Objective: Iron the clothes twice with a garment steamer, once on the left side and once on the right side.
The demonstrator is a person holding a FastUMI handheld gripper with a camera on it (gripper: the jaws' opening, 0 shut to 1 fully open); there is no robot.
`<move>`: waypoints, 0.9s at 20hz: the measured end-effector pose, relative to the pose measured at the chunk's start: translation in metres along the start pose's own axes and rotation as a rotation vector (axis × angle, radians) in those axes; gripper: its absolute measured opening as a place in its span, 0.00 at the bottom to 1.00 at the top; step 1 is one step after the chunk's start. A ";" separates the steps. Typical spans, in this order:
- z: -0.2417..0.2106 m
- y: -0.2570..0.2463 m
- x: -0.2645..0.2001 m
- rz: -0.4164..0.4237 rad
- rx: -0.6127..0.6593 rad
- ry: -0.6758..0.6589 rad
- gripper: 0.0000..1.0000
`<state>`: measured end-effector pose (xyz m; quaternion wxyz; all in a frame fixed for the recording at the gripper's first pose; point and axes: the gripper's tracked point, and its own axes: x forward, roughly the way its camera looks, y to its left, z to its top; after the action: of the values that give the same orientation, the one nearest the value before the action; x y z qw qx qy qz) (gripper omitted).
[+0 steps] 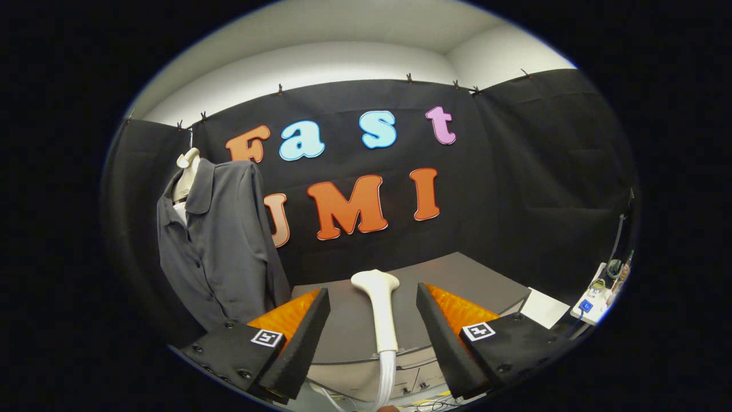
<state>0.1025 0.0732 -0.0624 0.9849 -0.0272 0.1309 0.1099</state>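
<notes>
Gripper view: the tool point(373, 320) is spread wide and holds nothing. The garment steamer point(380, 306) stands upright on the counter point(457, 280) between the fingers, touching neither. The grey shirt point(220, 240) hangs on a mannequin at about ten o'clock from the steamer, well apart. I judge the step in hand is picking up the steamer; next, close on its handle, then carry it toward the shirt.
</notes>
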 end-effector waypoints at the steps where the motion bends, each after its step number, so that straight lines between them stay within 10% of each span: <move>1: -0.004 0.004 0.009 0.021 -0.001 0.034 0.98; 18: -0.079 -0.019 0.195 -0.028 -0.145 0.496 0.98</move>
<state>0.2699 0.0891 -0.1897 0.9197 -0.1256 0.3597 0.0951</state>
